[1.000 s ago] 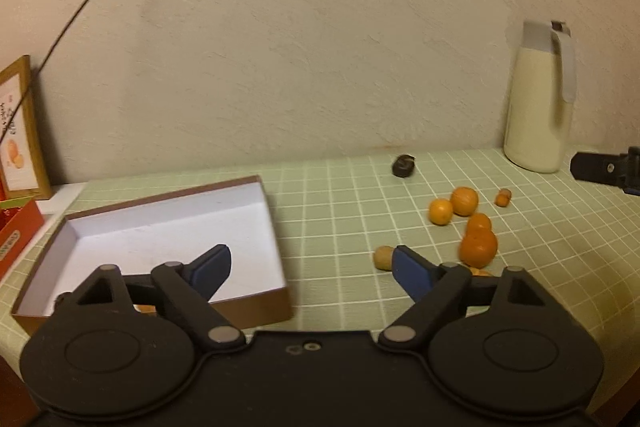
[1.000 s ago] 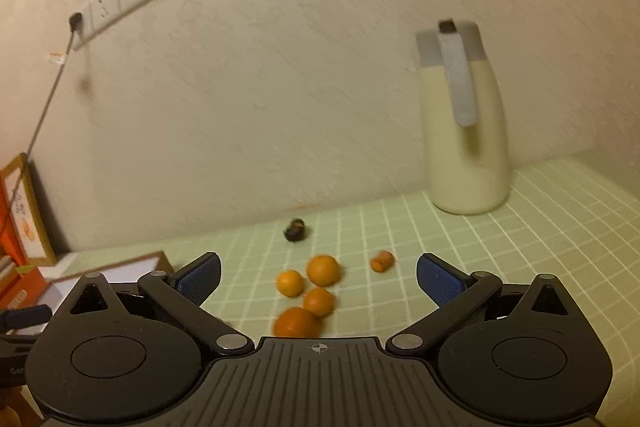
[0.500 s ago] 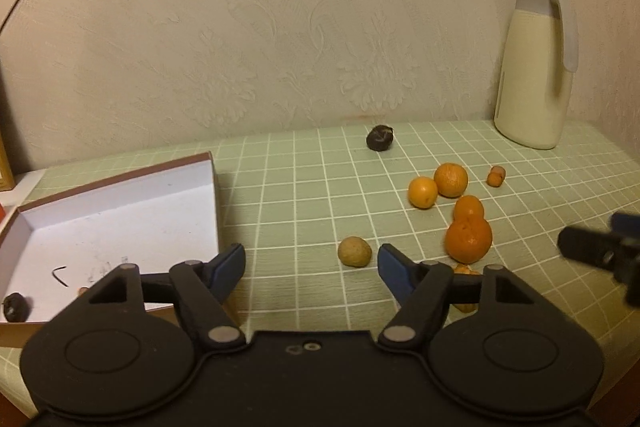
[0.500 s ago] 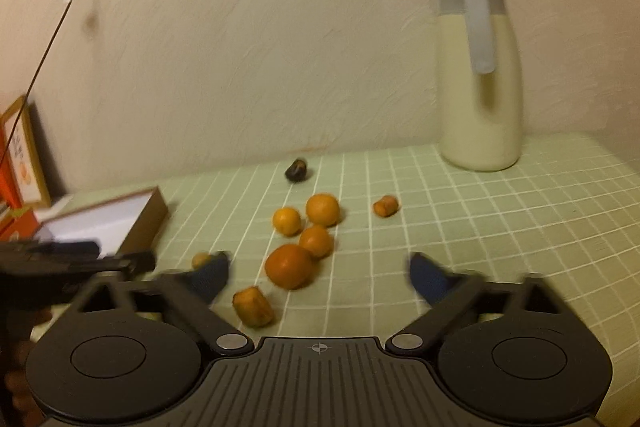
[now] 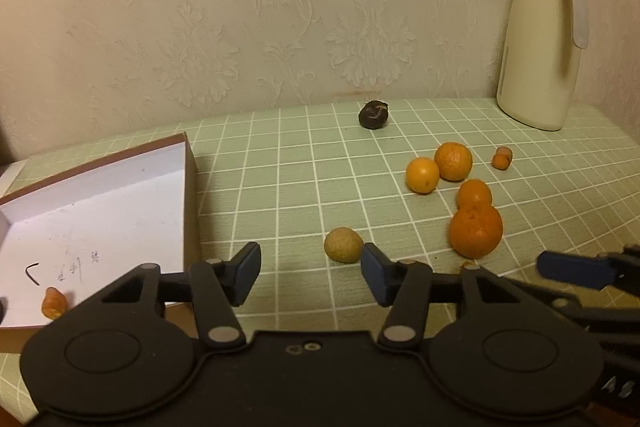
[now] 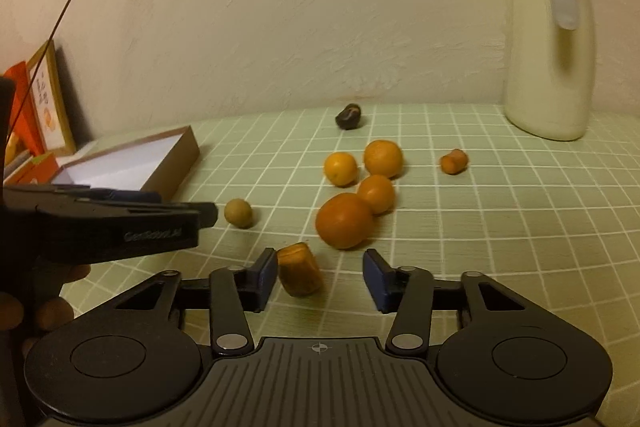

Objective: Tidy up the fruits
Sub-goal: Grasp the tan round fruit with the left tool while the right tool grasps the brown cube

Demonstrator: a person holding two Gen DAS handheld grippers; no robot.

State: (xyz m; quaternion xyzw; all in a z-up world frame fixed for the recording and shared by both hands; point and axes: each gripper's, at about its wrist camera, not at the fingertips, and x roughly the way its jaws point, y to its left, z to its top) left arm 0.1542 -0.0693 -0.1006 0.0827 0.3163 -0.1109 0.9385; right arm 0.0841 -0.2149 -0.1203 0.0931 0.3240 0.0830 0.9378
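Note:
My left gripper [image 5: 310, 277] hovers low over the green checked cloth, its jaws closing with nothing between them. A tan round fruit [image 5: 343, 245] lies just past its right fingertip. My right gripper [image 6: 320, 279] is closing around an orange chunk [image 6: 300, 275], which sits beside the left pad with a gap to the right pad. Just beyond stand a large orange [image 6: 344, 221] and three smaller oranges [image 6: 376, 193]. An open white-lined box [image 5: 188, 187] lies at the left with a small orange piece [image 5: 54, 307] inside.
A cream thermos jug [image 5: 536, 59] stands at the back right by the wall. A dark fruit [image 5: 374, 115] and a small orange stub [image 5: 502, 159] lie farther back. A picture frame [image 6: 50, 99] and orange packets lean at the far left.
Both grippers have sunk toward the cloth and their jaws have narrowed. The left view has swung from the box toward the tan fruit. The orange chunk now lies between the right jaws.

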